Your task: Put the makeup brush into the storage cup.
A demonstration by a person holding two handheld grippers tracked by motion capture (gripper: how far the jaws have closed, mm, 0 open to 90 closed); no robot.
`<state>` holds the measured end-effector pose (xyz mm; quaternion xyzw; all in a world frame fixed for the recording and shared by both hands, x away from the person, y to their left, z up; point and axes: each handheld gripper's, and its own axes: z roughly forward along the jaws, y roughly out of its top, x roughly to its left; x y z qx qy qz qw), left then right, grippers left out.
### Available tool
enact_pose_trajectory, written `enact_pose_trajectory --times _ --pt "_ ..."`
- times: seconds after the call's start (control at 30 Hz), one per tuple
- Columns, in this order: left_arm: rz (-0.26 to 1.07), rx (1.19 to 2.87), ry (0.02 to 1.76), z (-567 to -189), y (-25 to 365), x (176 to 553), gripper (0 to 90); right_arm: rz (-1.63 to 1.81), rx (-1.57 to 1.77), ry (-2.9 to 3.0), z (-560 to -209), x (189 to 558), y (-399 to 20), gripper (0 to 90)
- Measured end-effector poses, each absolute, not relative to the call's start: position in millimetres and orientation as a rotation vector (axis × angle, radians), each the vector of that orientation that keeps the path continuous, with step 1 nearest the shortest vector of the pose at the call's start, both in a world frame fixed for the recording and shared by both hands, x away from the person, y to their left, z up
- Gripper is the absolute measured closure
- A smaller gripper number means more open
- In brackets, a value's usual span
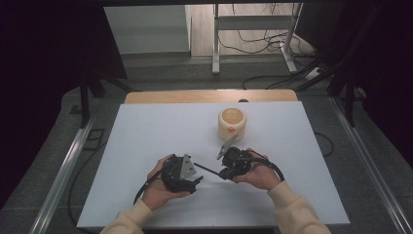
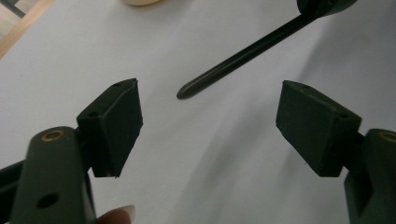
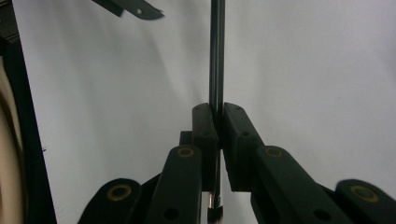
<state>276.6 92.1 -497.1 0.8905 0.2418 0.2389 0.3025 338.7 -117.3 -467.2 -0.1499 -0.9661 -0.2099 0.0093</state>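
Item, left: left gripper (image 1: 195,181), held in the person's left hand (image 1: 158,187) low over the white table (image 1: 146,136); jaws stood wide apart with nothing between them, the pads (image 2: 116,126) facing each other across bare tabletop; Item, centre: a slim dark rod (image 1: 208,169), pen-like, its rounded free end pointing toward the left gripper and lying near but apart from that gripper's open jaws; judged light, rigid and smooth, likely to slip or pivot if pinched near one end only; a second hold nearer the free tip would probably steady it; Item, right: right gripper (image 1: 225,171), in the right hand (image 1: 260,175), jaws closed narrow upon the rod, which in the right gripper view ran straight up between the two pads (image 3: 205,128) with a short length showing behind them; grip appeared square and firm; Item, beyond: a cream round container (image 1: 232,124) with an open top and a small orange mark on its side, upright on the table behind the right gripper, untouched; whether it was meant to receive the rod could not be told
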Motion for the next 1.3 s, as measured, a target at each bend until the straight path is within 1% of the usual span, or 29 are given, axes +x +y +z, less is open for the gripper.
enact_pose_trajectory --times 0.2,0.37,0.43,0.63,0.67,0.77,0.87,0.9,0.93,0.97,1.0,1.03,1.07,1.1,1.13,1.2,1.3 --pt "0.637 2.377 0.593 -497 85 281 26.9 -0.652 -0.461 -3.011 -469 339 -116 83.8" --pt "0.654 2.418 0.519 -501 77 281 34.5 -0.656 -0.447 -3.007 -468 338 -116 83.8" --pt "0.688 2.446 0.491 -503 73 281 38.1 -0.660 -0.445 -3.008 -467 338 -116 83.8" --pt "0.777 2.494 0.456 -507 68 280 52.6 -0.677 -0.417 -2.994 -465 337 -115 83.8" --pt "0.776 2.495 0.458 -508 67 279 56.5 -0.676 -0.417 -2.997 -465 336 -114 83.8" --pt "0.771 2.543 0.416 -509 65 278 64.1 -0.686 -0.407 -2.996 -464 336 -114 83.5" --pt "0.729 2.566 0.372 -511 64 275 73.0 -0.712 -0.413 -2.999 -461 337 -117 81.7" --pt "0.699 2.565 0.362 -511 64 274 76.5 -0.738 -0.427 -3.014 -459 337 -118 78.8" --pt "0.664 2.571 0.337 -509 64 274 80.3 -0.769 -0.453 -3.028 -457 339 -120 73.9" --pt "0.658 2.577 0.325 -508 63 273 82.9 -0.807 -0.484 -3.027 -455 340 -122 70.9" --pt "0.665 2.580 0.327 -508 63 272 83.1 -0.835 -0.499 -3.019 -453 342 -124 69.4" --pt "0.646 2.572 0.331 -507 63 272 83.2 -0.857 -0.516 -3.019 -452 343 -125 65.2" --pt "0.629 2.564 0.340 -507 65 273 83.2 -0.900 -0.566 -3.038 -451 344 -129 57.2" --pt "0.625 2.565 0.344 -507 66 274 83.2 -0.900 -0.566 -3.038 -451 344 -129 57.2" --pt "0.618 2.562 0.350 -507 67 274 83.2 -0.925 -0.591 -3.037 -451 345 -130 54.0" --pt "0.608 2.550 0.370 -507 70 276 83.2 -0.988 -0.649 -3.029 -449 347 -134 43.5" --pt "0.599 2.522 0.396 -505 74 276 83.2 -1.047 -0.717 -3.020 -446 348 -139 37.3"
